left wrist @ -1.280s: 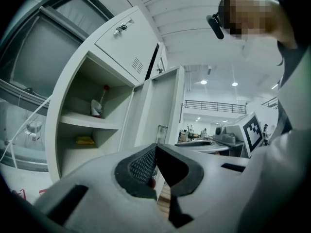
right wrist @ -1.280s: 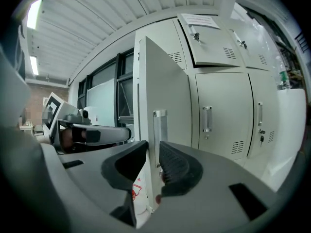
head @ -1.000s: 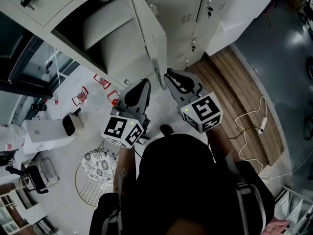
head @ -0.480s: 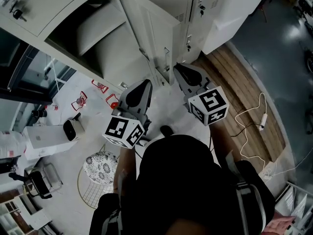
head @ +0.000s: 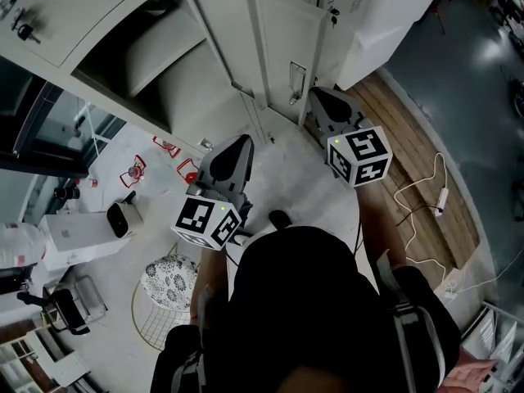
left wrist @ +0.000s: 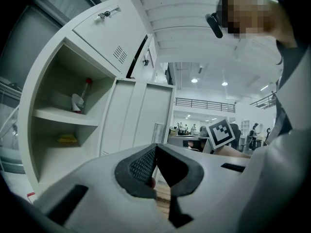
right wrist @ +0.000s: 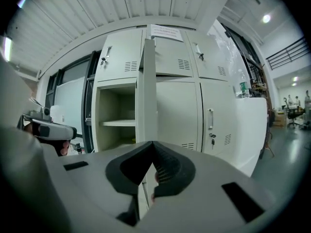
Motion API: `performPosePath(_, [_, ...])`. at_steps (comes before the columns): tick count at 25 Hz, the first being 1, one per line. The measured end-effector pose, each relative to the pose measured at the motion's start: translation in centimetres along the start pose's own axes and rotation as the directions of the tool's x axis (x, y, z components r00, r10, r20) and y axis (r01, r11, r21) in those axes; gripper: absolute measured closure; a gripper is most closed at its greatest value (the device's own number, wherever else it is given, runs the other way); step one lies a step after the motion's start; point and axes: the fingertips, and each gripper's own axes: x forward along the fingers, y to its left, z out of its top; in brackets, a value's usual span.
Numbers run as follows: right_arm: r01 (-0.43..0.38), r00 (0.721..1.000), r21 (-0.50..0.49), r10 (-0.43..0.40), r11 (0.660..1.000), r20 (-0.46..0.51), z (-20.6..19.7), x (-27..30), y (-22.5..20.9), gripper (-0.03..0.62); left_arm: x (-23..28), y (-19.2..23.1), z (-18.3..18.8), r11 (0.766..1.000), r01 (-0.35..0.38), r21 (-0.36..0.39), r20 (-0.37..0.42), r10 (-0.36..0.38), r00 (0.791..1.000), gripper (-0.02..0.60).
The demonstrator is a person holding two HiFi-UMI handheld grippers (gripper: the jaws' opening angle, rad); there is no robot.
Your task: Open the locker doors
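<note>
Both shut and empty: your left tongs [head: 241, 141] idle; right tongs [head: 316, 96], just closed, beside the locker door [head: 278, 47], likely to nudge it.

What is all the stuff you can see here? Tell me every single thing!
lockers: one row, off-white, straight ahead
locker door: one, off-white, swung open
bottle: one, white with red cap, upper shelf of the open locker
yellow thing: one, lower shelf, too small to tell
red things: a few, floor by the lockers
box: one, white, floor at left
wire basket: one, patterned top, floor
cable: one, white, wooden floor at right
left gripper: grey, jaws together, empty
right gripper: grey, jaws just closed together, nothing seen between them, door edge ahead
</note>
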Motion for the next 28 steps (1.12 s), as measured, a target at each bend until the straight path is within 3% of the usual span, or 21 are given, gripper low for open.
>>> performPosePath(13, [0.08,0.997,0.021,-0.081,0.997,0.012,0.6,1.2,-3.5,0.588,-0.6,0.4,0.3,0.999,-0.032,0.007,0.001,0.032,1.0,0.564])
performPosePath(18, [0.087,0.996,0.022,-0.087,0.996,0.029,1.2,1.0,-3.5,0.588,-1.2,0.6,0.4,0.999,-0.05,0.007,0.003,0.05,0.999,0.563])
performPosePath(28, [0.131,0.989,0.033,-0.133,0.991,0.069,2.0,-1.6,-1.9,0.588,-3.1,0.7,0.7,1.0,-0.012,0.007,0.009,0.012,1.0,0.563])
